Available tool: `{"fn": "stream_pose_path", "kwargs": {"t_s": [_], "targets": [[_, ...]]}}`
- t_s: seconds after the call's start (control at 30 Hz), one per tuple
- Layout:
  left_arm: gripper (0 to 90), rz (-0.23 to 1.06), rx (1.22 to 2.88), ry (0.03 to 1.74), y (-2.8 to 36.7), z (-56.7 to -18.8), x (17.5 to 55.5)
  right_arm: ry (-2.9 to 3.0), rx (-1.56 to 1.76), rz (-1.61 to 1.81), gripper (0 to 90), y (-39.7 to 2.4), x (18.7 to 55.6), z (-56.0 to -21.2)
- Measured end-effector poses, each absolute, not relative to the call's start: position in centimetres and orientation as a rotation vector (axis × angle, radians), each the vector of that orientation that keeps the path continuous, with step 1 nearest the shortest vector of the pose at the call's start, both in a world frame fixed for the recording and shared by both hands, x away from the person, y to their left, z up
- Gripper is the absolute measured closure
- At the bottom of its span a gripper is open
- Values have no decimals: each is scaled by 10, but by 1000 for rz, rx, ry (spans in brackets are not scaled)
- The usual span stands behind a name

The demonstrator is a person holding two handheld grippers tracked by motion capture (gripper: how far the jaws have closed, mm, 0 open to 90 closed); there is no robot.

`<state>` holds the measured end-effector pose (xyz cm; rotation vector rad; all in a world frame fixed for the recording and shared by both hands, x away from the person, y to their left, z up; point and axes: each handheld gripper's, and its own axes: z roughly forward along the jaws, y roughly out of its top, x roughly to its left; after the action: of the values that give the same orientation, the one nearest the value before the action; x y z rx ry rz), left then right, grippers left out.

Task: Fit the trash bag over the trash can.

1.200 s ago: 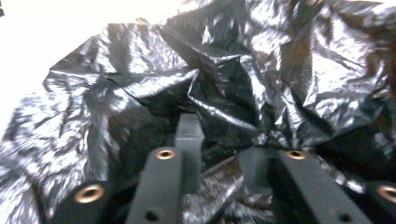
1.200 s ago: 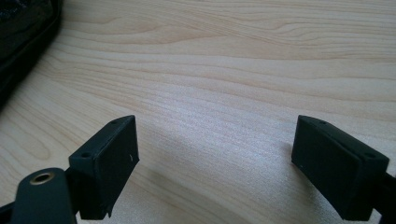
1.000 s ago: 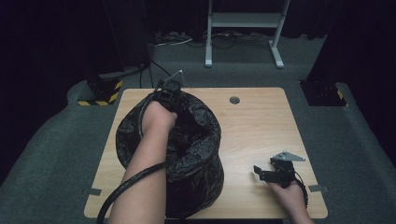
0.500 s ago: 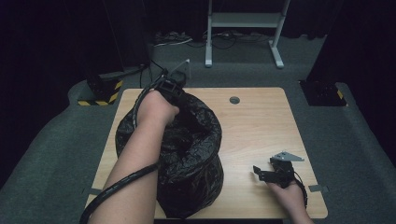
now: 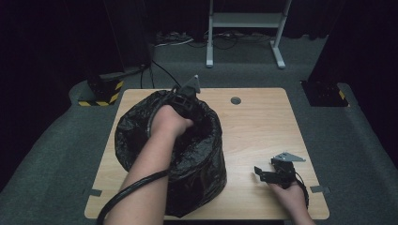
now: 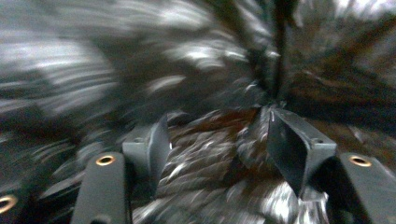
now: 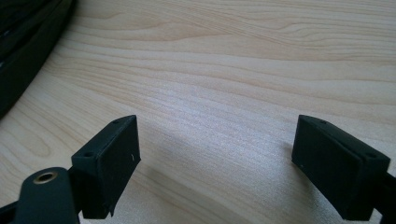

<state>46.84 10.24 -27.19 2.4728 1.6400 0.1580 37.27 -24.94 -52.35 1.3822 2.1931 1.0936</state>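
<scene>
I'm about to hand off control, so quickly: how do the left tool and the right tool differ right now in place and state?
The left tool is at the far rim of the black bag, crinkled plastic lying between its jaws, which have just been opening. The right tool rests low over the bare wooden table, apart from the bag, nothing between its jaws. The left gripper view is motion-blurred; the right gripper view is sharp. Both tools stand open.

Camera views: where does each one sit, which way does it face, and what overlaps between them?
High view: above the person's side, facing forward and down on the table; both forearms enter from below.
Left gripper view: rides the left hand-held gripper, blurred, facing crinkled black bag plastic; jaws apart, just opening.
Right gripper view: rides the right hand-held gripper, low over bare wood, jaws open.
Shared: all three show the black bag.
</scene>
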Motion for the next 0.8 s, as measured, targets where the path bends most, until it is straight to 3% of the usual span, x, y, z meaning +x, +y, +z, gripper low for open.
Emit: {"fn": "stream_pose_path", "kwargs": {"t_s": [0.1,0.17,0.23,0.4,0.57,0.67,0.8], "targets": [[473,249,2488,1655,119,-239,457,2191,1375,1086,148,-249,373,-524],[544,420,2534,1718,135,-221,447,2192,1373,1082,148,-248,373,-524],[593,449,2526,1784,150,-221,442,2193,1373,1080,148,-248,373,-524],[572,345,2512,1895,181,-277,439,2195,1370,1076,148,-247,372,-524],[507,330,2547,1887,186,-317,440,2194,1376,1084,148,-248,372,-524],[447,355,2580,1853,181,-317,439,2194,1377,1082,149,-248,372,-524],[411,399,2562,1798,172,-286,433,2195,1369,1070,148,-247,372,-524]]}}
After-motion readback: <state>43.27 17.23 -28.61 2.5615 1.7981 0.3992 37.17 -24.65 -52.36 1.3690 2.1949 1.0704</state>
